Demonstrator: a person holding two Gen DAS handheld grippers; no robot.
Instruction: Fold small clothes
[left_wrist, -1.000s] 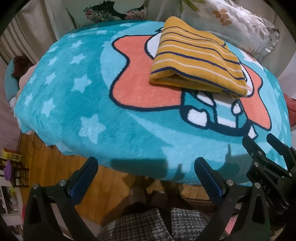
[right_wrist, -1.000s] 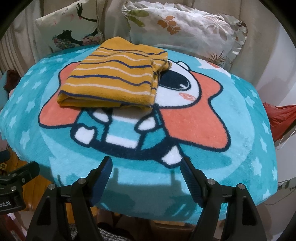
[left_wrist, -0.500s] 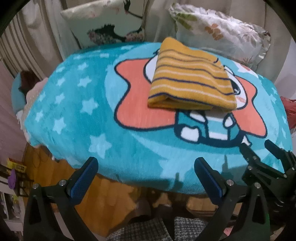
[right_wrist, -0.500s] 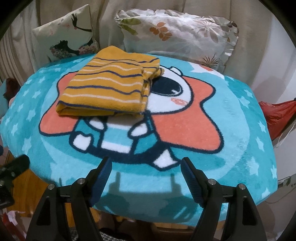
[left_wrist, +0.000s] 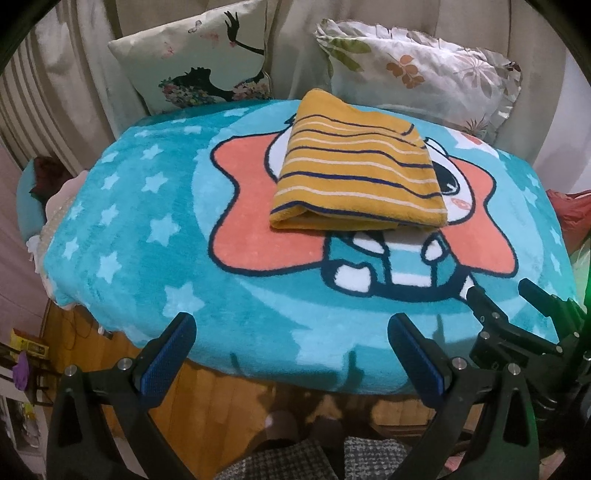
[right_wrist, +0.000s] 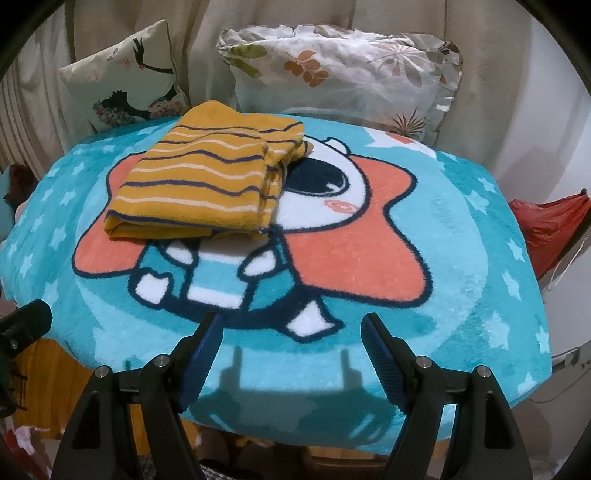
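A folded yellow garment with navy and white stripes (left_wrist: 356, 173) lies on a teal cartoon blanket (left_wrist: 147, 229), toward the far middle; it also shows in the right wrist view (right_wrist: 203, 188). My left gripper (left_wrist: 291, 350) is open and empty, held back at the blanket's near edge. My right gripper (right_wrist: 291, 350) is open and empty, also at the near edge, well short of the garment. The right gripper appears at the right in the left wrist view (left_wrist: 517, 306).
Two pillows stand behind the blanket: one with a black figure print (left_wrist: 199, 62) and a floral one (left_wrist: 424, 70). A red bag (right_wrist: 550, 225) lies off the right side. Wooden floor (left_wrist: 221, 387) and my checked trousers (left_wrist: 280, 461) show below the near edge.
Both grippers have pulled back and tilted up from the blanket, so the garment looks smaller and farther and the pillows have come into view. The garment has not moved.
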